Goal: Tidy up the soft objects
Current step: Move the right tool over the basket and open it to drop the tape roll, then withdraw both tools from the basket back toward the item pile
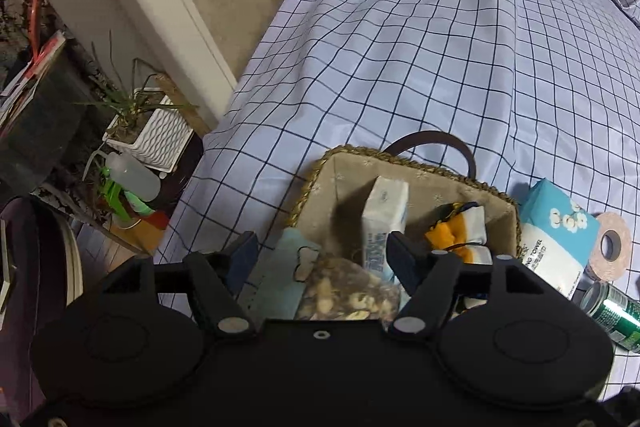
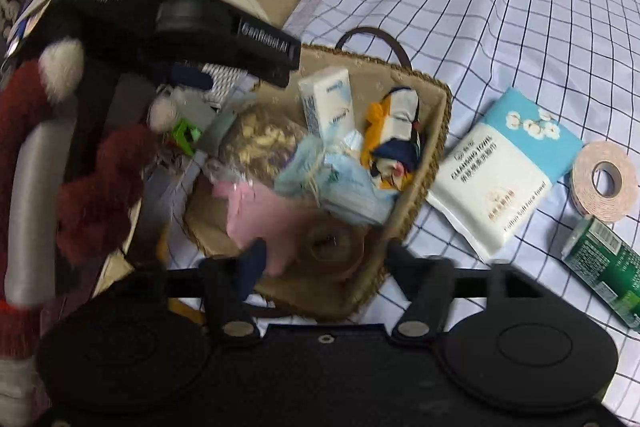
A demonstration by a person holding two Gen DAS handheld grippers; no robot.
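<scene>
Two grippers over the woven basket (image 2: 434, 131), which is stuffed with soft packs. Left gripper (image 1: 322, 251) and right gripper (image 2: 326, 259) both gape wide, nothing pinched. Face towel pack (image 2: 500, 167) sits just beside it.

The basket (image 2: 430, 147) is packed: a tissue box (image 2: 326, 99) stands upright by its far wall, with cloth bundles (image 2: 394, 135) and a snack bag (image 2: 260, 139) around it, leaving little room inside. Just right of the basket lie a towel pack (image 2: 500, 171), a tape roll (image 2: 604, 179) and a can (image 2: 608, 267). The far side of the bedsheet (image 1: 440, 47) is open
</scene>
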